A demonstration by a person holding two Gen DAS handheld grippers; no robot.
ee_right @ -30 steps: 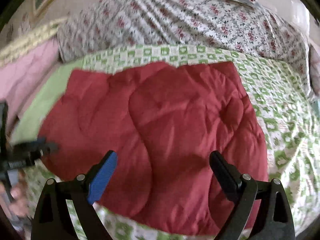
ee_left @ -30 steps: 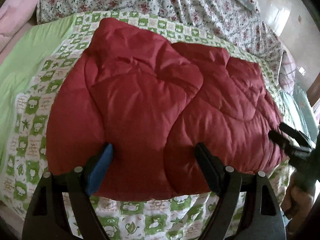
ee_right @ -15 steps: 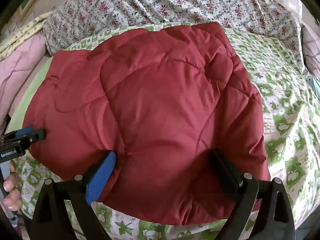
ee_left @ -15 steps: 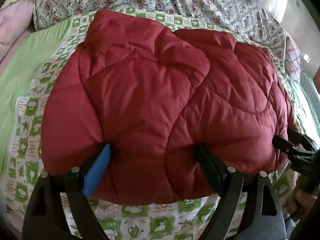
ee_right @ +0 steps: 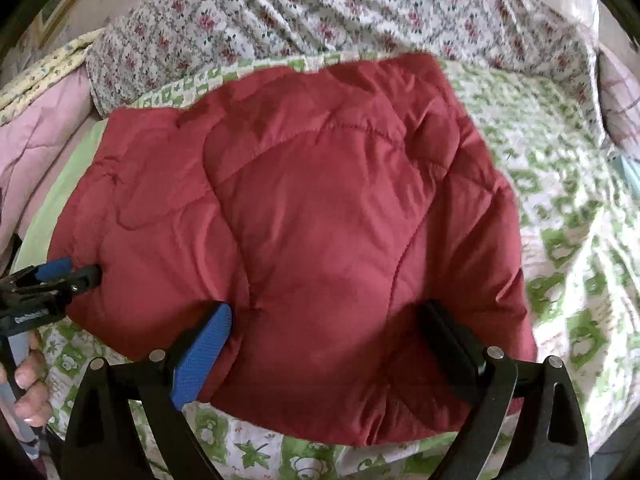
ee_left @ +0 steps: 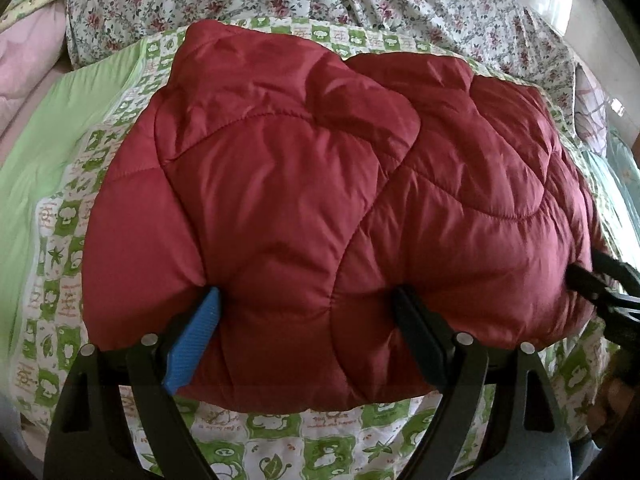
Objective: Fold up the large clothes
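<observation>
Filling more of both views than a second ago, the red quilted jacket (ee_left: 320, 208) lies mid-frame on the green-patterned bedsheet (ee_left: 320, 440). Left gripper (ee_left: 304, 320) and right gripper (ee_right: 324, 332) now press its near edge, jaws spread apart.

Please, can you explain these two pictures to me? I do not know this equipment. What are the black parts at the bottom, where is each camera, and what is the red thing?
A person holds a handheld two-finger gripper in each hand; each carries a camera looking forward along its fingers. One picture is from the left gripper, the other from the right gripper. The black parts are the fingers. Both stand open against the near edge of a red quilted jacket, folded on a green-patterned sheet. Nothing is clamped. Each view also shows the other gripper at its side.
</observation>
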